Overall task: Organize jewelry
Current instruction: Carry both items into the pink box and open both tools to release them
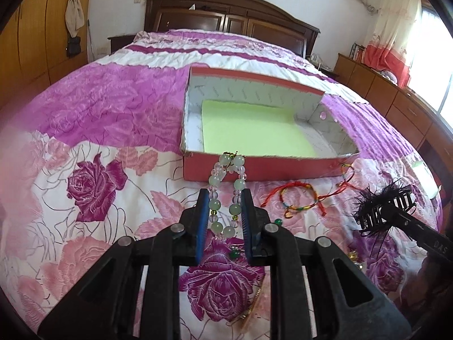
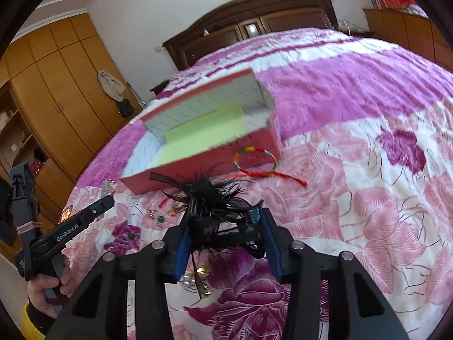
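My left gripper point(image 1: 223, 198) is shut on a green and clear bead bracelet point(image 1: 226, 187), held above the bedspread just short of the red box's point(image 1: 254, 167) near wall. The box has a green sheet point(image 1: 252, 130) on its floor. My right gripper point(image 2: 226, 215) is shut on a black feathered hair claw point(image 2: 215, 198); the claw also shows in the left wrist view point(image 1: 382, 209). A rainbow cord bracelet point(image 1: 300, 198) with red strings lies in front of the box; in the right wrist view it point(image 2: 254, 161) lies against the box point(image 2: 271, 130).
Small loose pieces, a green bead point(image 1: 235, 255) and gold bits point(image 2: 203, 274), lie on the floral bedspread point(image 1: 99, 113) under the grippers. Wooden wardrobes point(image 2: 56, 99) stand left, a headboard point(image 1: 226, 19) beyond, low cabinets point(image 1: 396, 104) right.
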A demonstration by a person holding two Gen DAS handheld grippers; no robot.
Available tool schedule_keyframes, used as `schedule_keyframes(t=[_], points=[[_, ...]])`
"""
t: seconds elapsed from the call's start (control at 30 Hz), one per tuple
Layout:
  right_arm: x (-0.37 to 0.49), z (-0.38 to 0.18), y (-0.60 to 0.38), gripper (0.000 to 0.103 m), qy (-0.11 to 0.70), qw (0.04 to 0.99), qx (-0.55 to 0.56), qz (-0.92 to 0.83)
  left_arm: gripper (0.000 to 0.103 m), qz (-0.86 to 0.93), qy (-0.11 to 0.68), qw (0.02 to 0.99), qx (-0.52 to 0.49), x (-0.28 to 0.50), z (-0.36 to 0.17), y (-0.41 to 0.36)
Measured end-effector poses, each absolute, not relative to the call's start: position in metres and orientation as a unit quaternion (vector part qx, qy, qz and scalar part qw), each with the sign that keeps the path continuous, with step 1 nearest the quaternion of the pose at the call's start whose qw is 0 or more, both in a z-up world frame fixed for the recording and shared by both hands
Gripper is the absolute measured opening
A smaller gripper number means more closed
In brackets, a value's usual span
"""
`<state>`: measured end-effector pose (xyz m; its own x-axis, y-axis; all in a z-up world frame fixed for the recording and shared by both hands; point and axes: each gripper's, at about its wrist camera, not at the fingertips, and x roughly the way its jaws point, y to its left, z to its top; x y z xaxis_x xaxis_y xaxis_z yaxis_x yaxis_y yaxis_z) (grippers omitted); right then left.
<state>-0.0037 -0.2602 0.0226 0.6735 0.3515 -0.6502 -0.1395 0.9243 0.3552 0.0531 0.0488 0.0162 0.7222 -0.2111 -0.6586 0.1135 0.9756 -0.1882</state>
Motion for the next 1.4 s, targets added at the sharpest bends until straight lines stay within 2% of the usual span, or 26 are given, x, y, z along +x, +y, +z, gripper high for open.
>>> schedule_keyframes(t=[0.37, 0.73, 1.07, 1.4], points=[[-0.005, 0.077, -0.244, 0.048, 0.284, 0.945, 0.083, 0.138, 0.014, -0.088, 0.294, 0.95, -0.058, 0.06, 0.055, 0.041], [0.053, 0.104, -0.232, 0.048, 0.218, 0.966, 0.058, 0.126, 0.014, -0.081, 0.25, 0.964, -0.048, 0.11, 0.064, 0.033], [0.124, 0.091, -0.229, 0.048, 0.238, 0.966, 0.042, 0.096, 0.014, -0.073, 0.278, 0.957, -0.038, 0.168, 0.047, 0.024], [0.182, 0.05, -0.223, 0.048, 0.331, 0.94, 0.02, 0.074, 0.014, -0.072, 0.365, 0.928, -0.025, 0.214, 0.007, 0.005]])
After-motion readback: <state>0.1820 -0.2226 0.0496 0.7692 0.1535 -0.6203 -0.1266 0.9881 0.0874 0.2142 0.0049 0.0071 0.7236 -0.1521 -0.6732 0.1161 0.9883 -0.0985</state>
